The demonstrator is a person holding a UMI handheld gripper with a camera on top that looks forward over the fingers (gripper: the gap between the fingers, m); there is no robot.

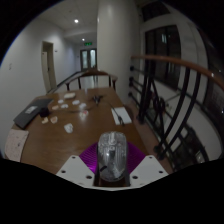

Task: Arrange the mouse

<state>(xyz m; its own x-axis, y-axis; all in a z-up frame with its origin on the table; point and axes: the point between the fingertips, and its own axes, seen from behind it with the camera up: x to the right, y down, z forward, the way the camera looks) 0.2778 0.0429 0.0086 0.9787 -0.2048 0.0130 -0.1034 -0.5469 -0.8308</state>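
between fingers [110, 168]: grey translucent mouse [111, 153], gripped, above wooden table [60, 140].

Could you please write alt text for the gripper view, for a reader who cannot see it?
A grey computer mouse sits between the tongs, whose purple pads flank it, above a long wooden table. Small pale items and a laptop lie farther along the table, with a curved stair railing beside it.

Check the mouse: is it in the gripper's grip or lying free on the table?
In the grip. The mouse sits between the gripper fingers, purple pads close against both its sides, above the table edge.
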